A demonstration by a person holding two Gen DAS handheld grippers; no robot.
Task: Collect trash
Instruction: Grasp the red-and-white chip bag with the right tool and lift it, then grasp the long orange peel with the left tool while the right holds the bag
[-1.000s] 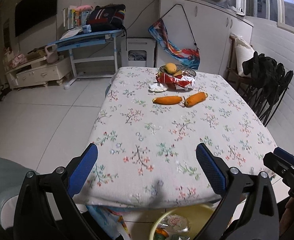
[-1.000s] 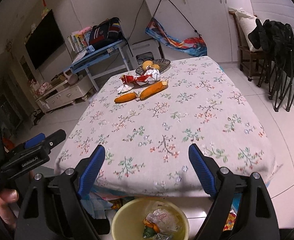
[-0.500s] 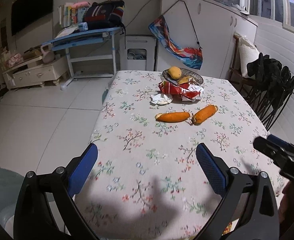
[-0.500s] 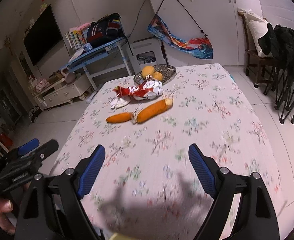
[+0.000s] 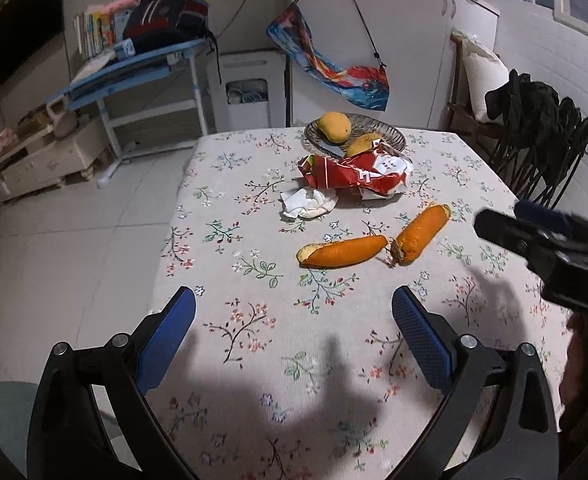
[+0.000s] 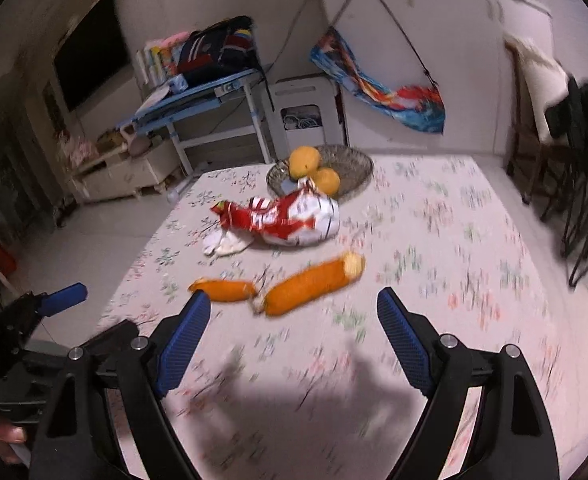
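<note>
Four scraps left: two peels [image 5: 342,251] [image 5: 421,233], wrapper [image 5: 354,176], tissue [image 5: 309,205], all on table [image 5: 253,320].
Done: none lifted yet.
Left gripper [image 5: 294,334]: spread, empty.
Right gripper [image 6: 291,332]: spread, empty, nearest peels.

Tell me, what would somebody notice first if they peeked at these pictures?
Probably the two orange peels lying end to end in the middle of the flowery tablecloth. Just behind them sits a crumpled red and white wrapper beside a white tissue, with a dish of yellow fruit at the far edge.
</note>
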